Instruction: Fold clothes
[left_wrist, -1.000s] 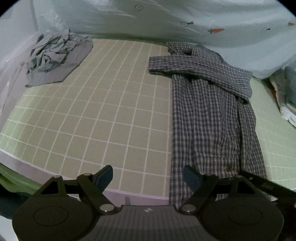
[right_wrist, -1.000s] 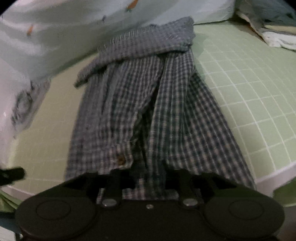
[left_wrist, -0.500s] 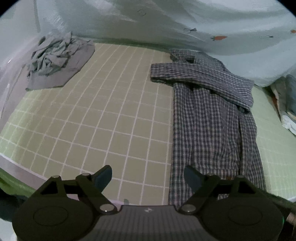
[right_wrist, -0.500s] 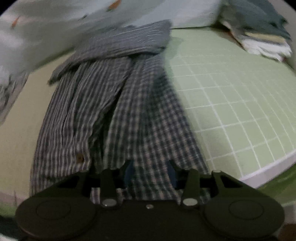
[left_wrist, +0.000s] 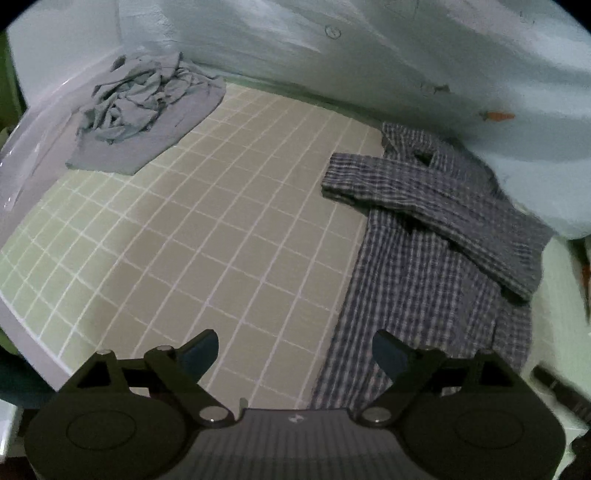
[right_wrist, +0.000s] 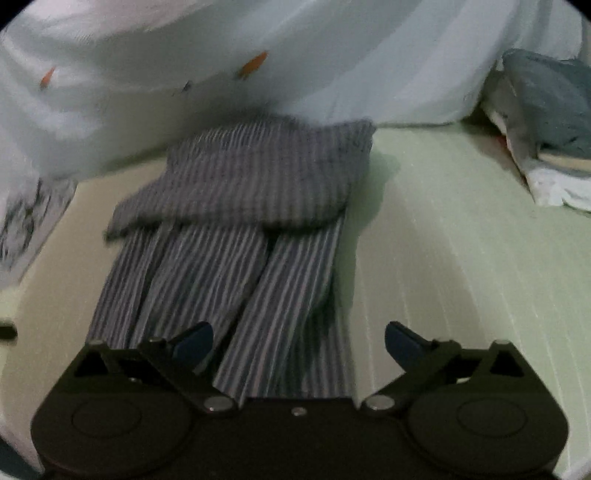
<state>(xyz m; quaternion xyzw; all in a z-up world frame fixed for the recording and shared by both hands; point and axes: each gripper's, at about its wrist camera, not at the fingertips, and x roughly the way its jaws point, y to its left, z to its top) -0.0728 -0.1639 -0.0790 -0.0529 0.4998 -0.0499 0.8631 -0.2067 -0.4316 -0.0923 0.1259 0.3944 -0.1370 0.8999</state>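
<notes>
A dark plaid shirt (left_wrist: 424, 266) lies flat in a long strip on the green gridded sheet (left_wrist: 207, 236), its sleeve folded across the chest. In the right wrist view the same plaid shirt (right_wrist: 236, 258) runs away from me, blurred. My left gripper (left_wrist: 295, 350) hovers over the shirt's near left edge, jaws wide and still opening, nothing between them. My right gripper (right_wrist: 299, 343) hangs above the shirt's near hem, jaws opening wide, the cloth lying loose below them.
A crumpled grey garment (left_wrist: 144, 110) sits at the far left of the sheet. A pale blue blanket (left_wrist: 406, 55) with carrot prints bunches along the back. Stacked folded clothes (right_wrist: 546, 147) lie at the far right. The sheet's near edge (left_wrist: 33, 332) curves past.
The right gripper let go of the shirt's hem, opened wide and swung right. The left gripper drew leftward, so the shirt now sits further right in its view.
</notes>
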